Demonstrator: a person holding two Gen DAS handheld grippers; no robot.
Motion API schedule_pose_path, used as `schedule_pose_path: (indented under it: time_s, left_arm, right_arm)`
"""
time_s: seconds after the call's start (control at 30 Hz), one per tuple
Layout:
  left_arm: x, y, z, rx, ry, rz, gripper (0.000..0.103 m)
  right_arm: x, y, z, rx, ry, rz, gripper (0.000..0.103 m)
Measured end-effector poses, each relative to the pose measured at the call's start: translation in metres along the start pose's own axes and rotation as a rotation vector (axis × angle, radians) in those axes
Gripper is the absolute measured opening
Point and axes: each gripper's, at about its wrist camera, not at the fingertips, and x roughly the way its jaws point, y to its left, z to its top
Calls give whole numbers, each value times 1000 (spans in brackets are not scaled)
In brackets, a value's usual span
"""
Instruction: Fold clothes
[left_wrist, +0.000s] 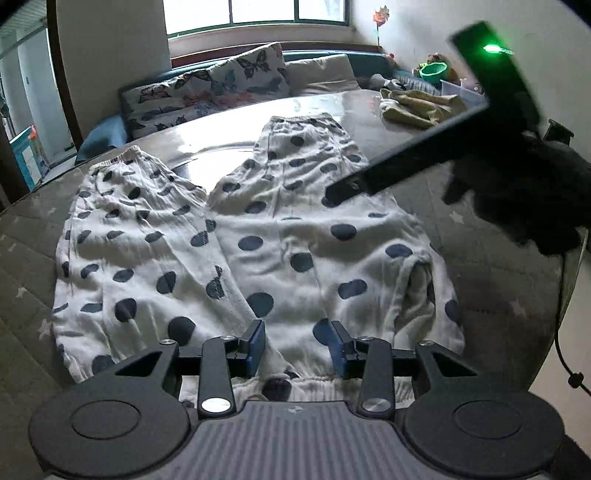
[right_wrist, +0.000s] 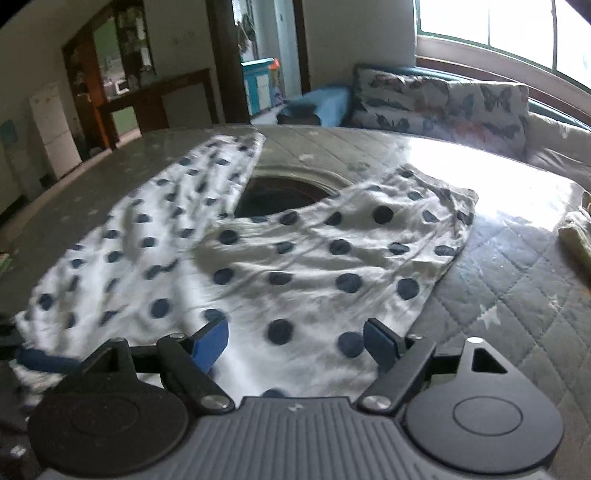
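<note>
White trousers with dark blue dots (left_wrist: 295, 236) lie flat on a grey quilted table cover (left_wrist: 26, 240), legs spread away in a V and the elastic waistband nearest me. My left gripper (left_wrist: 298, 343) is open just above the waistband, blue pads apart, with cloth beneath and nothing pinched. In the right wrist view my right gripper (right_wrist: 295, 347) is wide open low over the right side of the trousers (right_wrist: 314, 258), gripping nothing. From the left wrist view, one dark fingertip (left_wrist: 334, 194) of the right tool hovers over the right leg, and a gloved hand (left_wrist: 517, 192) holds that tool.
A crumpled yellow-green cloth (left_wrist: 417, 107) lies at the table's far right. A sofa with butterfly cushions (left_wrist: 221, 85) runs along the window wall behind. A black cable (left_wrist: 561, 332) hangs at the right table edge. Bare glossy tabletop (right_wrist: 288, 192) shows between the legs.
</note>
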Motion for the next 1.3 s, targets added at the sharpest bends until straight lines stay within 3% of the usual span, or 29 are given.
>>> schedule_pose_path:
  time_s: [0.33,0.53,0.73,0.93,1.1,1.3]
  left_arm:
    - [2,1,-5,15,2,-20,47]
    - [2,0,-6,21,-3,-29,50]
    - [2,4,-7,14,-5,-45,52]
    - [2,4,-8,19,-10,-51,53]
    - [2,4,-8,25,-11,-52,55]
    - [2,5,-8,24,-8,-53,55]
  right_arm:
    - [21,-37,26,41,5,-76,80]
    - [52,-71,55,148,21,-64,62]
    - [75,-96,70,187,12,-107,56]
    - [86,-114,84,172,36,-210,55]
    - [97,-108,99,147,2,-190,55]
    - [117,-110,101,135,2,-239,57]
